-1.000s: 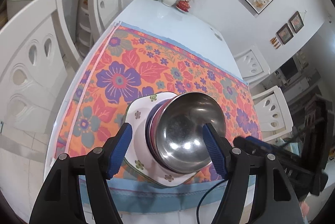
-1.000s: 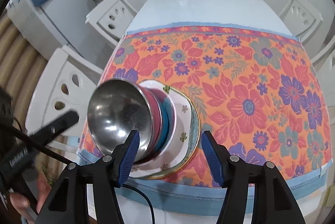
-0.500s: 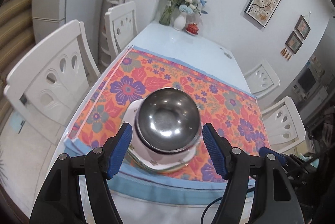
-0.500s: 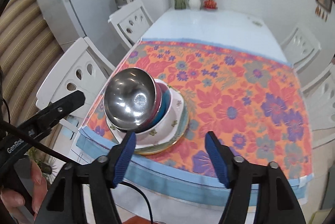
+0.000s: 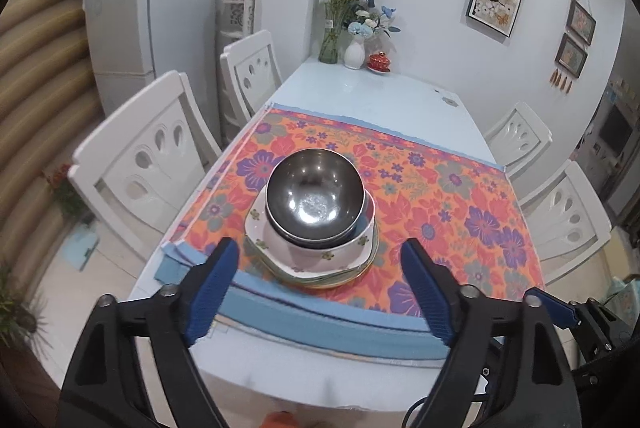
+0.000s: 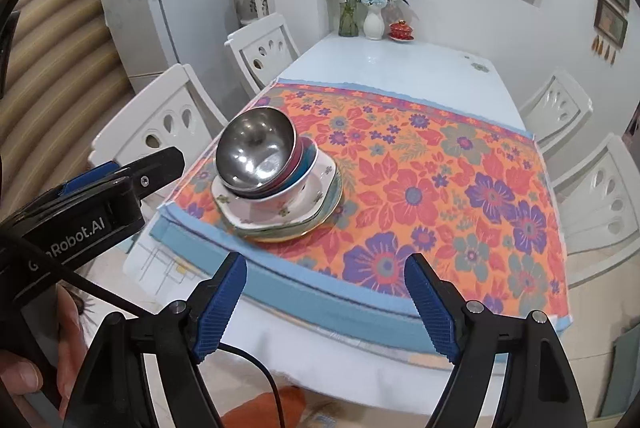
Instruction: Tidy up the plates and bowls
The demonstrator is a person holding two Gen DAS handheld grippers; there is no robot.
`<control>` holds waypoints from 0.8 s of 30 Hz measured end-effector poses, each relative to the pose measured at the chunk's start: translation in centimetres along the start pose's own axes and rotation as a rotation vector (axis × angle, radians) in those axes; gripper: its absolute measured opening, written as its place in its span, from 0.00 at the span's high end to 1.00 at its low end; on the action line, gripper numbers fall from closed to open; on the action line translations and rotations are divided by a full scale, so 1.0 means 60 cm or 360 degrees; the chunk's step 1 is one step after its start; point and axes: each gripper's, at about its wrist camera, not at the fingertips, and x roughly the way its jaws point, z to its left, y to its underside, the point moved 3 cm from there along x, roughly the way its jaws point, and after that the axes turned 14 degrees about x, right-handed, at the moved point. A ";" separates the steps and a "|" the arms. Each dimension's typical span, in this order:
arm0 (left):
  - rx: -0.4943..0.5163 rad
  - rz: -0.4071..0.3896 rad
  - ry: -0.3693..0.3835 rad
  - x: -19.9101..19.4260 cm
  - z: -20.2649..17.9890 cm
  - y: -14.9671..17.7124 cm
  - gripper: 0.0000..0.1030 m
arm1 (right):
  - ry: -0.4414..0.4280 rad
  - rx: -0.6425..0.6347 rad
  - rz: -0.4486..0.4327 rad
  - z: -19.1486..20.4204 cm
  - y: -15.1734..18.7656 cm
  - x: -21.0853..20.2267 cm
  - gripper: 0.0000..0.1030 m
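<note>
A steel bowl (image 5: 314, 199) (image 6: 254, 151) tops a nest of pink and blue bowls inside a white flowered bowl (image 6: 296, 189). They sit on stacked flowered plates (image 5: 320, 270) (image 6: 280, 224) near the front left of the floral cloth (image 5: 440, 195). My left gripper (image 5: 318, 252) hangs back from the stack over the table's front edge. Its jaws are opening with nothing between them. My right gripper (image 6: 326, 262) is to the right of the stack, also pulled back. Its jaws are opening too, and nothing is between them. The left gripper (image 6: 136, 171) shows at the left of the right wrist view.
White chairs (image 5: 148, 163) (image 6: 592, 187) line both long sides of the white table (image 6: 384, 61). At its far end stand a glass vase (image 5: 330, 45), a white vase (image 6: 374, 21) and a red lidded cup (image 6: 402, 29). A fridge (image 5: 132, 15) is at the back left.
Both grippers drew back and up from the stack, which now looks smaller and farther off. Both pairs of jaws stand wider apart. The bowls and plates stayed put.
</note>
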 end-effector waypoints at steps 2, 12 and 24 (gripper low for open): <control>0.0024 -0.0015 -0.0035 -0.012 -0.006 0.004 0.11 | -0.0006 0.0025 -0.0005 -0.007 0.004 -0.006 0.23; 0.0015 -0.0065 0.0019 -0.007 -0.002 0.005 0.03 | 0.0088 0.0100 0.0002 -0.016 0.006 -0.005 0.23; -0.0083 0.0072 0.0116 0.051 0.077 0.002 0.03 | 0.0156 0.0098 0.0039 0.053 -0.012 0.041 0.23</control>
